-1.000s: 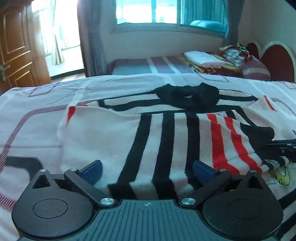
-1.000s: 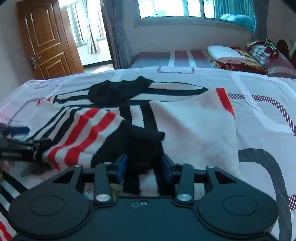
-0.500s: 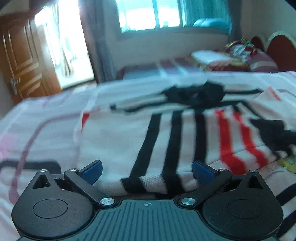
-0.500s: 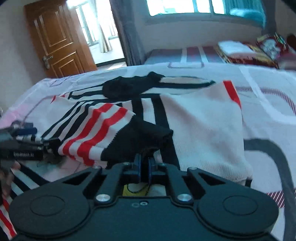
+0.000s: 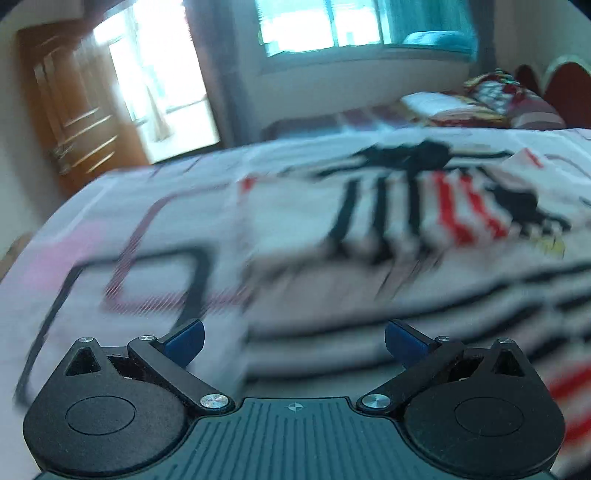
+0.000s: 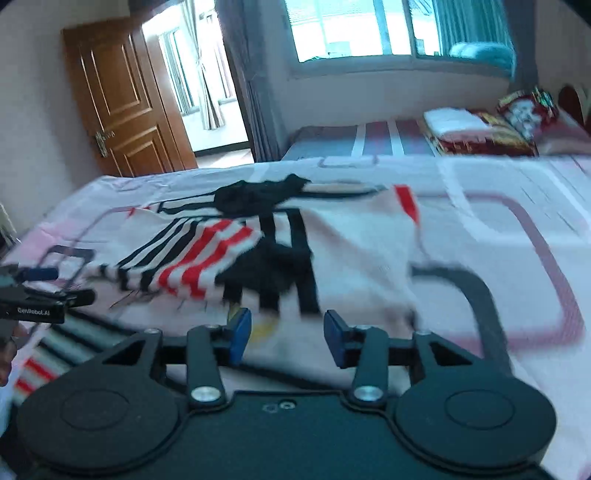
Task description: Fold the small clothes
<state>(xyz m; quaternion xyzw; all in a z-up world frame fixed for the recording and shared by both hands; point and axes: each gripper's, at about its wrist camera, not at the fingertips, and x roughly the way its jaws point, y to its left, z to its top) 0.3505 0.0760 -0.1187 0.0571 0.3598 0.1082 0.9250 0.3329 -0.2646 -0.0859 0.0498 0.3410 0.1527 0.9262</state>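
In a sunlit bedroom, a striped sweater (image 6: 280, 247) lay partly folded mid-bed on a patterned bedsheet (image 6: 517, 236). The left gripper (image 5: 293, 338) and right gripper (image 6: 287, 334) hovered near its near hem, jaws apart, holding nothing. A clean fold likely needed both pinching that hem evenly.

Bedroom, daylit. Far wall pale, with a wide window (image 6: 399, 29) letting in bright light; grey curtain (image 6: 251, 85) hanging at its left side. Panelled brown wooden door (image 6: 122, 107) on the left, next to an open, sunlit doorway (image 6: 199, 88). Near bed (image 6: 517, 221) covered by a white sheet with pink and dark line patterns. Second bed (image 6: 369, 138) beyond it under the window, striped grey and maroon, carrying folded bedding (image 6: 476, 129) and a red patterned pillow (image 6: 524, 110). Red headboard (image 5: 561, 85) at the far right.
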